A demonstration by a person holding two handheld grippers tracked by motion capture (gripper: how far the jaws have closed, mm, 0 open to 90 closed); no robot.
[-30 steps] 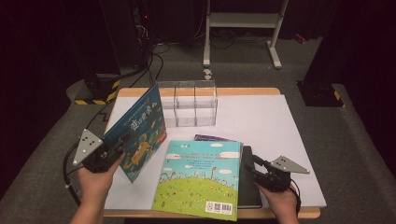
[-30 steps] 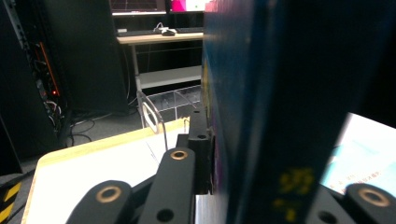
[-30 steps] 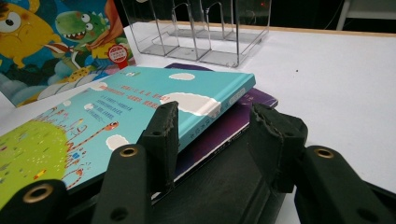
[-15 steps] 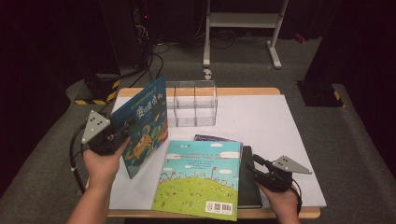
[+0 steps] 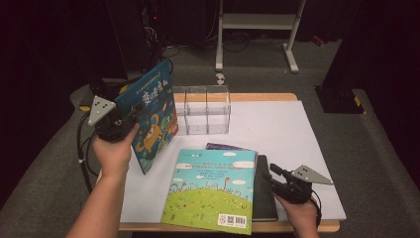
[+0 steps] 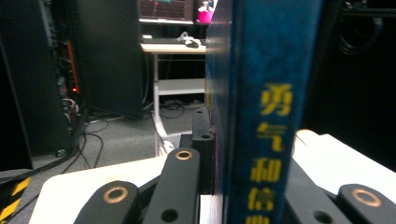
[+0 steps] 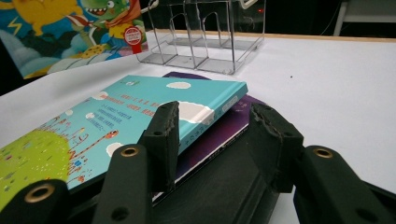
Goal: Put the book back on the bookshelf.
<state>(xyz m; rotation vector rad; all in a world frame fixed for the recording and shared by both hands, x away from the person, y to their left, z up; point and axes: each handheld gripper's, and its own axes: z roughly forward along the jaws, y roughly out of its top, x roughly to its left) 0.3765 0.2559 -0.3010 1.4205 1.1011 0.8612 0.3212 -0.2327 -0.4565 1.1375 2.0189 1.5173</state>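
Left gripper view crops the blue book [image 6: 271, 116] — left tongs [image 6: 219, 154] clenched on it. Right tongs [image 7: 212, 140] released, straddling the stack's [image 7: 140, 126] corner. Far rack [image 5: 205, 109] empty.

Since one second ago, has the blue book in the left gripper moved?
Yes. The blue book, clamped in the left gripper, has risen and gone toward the far side: its top corner now stands above the clear organizer's top edge, nearer the table's far left corner.
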